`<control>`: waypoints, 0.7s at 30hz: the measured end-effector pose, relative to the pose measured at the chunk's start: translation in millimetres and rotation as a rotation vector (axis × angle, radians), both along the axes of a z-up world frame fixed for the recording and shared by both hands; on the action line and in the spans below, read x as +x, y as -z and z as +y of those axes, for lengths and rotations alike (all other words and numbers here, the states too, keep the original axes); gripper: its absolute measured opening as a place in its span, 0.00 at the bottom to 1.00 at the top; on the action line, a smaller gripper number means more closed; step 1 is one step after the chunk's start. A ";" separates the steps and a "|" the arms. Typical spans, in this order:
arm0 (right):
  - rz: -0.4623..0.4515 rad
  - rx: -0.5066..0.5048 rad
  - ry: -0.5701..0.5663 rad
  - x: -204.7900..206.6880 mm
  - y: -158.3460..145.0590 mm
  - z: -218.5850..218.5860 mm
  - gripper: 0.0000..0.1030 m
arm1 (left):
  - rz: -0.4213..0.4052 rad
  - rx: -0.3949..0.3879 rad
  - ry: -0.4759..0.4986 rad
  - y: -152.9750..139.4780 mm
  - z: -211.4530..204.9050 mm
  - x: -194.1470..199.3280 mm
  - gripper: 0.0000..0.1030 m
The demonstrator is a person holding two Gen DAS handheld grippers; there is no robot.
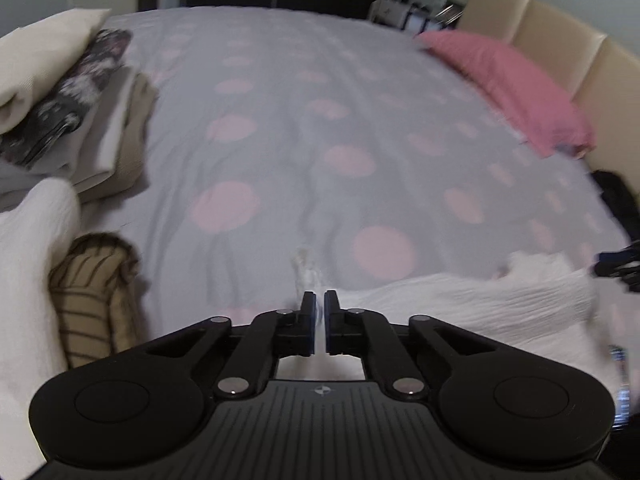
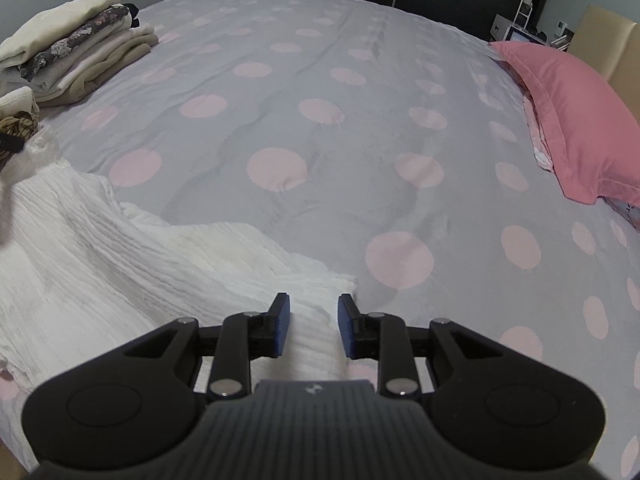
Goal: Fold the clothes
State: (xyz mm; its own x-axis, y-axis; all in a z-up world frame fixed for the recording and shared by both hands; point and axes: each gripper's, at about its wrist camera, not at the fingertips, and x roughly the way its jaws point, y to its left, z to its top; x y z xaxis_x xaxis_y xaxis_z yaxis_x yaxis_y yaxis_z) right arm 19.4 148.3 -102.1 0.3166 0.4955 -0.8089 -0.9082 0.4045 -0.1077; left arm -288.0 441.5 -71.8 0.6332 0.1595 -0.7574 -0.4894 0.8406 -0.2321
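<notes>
A white crinkled garment [image 2: 120, 248] lies rumpled across the near edge of the bed. My right gripper [image 2: 314, 320] is over its right corner, and a thick fold of the white cloth fills the gap between its blue pads. In the left wrist view the garment [image 1: 480, 304] stretches off to the right. My left gripper [image 1: 319, 312] is shut on a thin edge of it, and a small tuft of cloth sticks up beyond the fingertips. The right gripper [image 1: 618, 266] shows as a dark blur at the right edge of that view.
The bed [image 2: 320, 60] has a grey cover with pink dots. A stack of folded clothes [image 2: 76, 52] sits at its far left, with a tan striped piece [image 1: 96, 292] nearer. A pink pillow [image 2: 572, 112] and a beige headboard [image 1: 540, 36] are on the right.
</notes>
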 end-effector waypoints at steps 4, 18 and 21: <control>-0.001 -0.008 0.017 2.1 -1.6 -3.5 0.29 | -0.016 0.017 0.058 -13.7 -15.2 3.4 0.00; 0.016 -0.038 0.024 1.6 -2.8 -6.0 0.32 | -0.013 0.044 0.145 -24.7 -31.4 1.4 0.00; 0.023 -0.043 0.018 0.8 -1.8 -5.1 0.33 | 0.024 0.059 0.098 -15.7 -22.2 4.2 0.10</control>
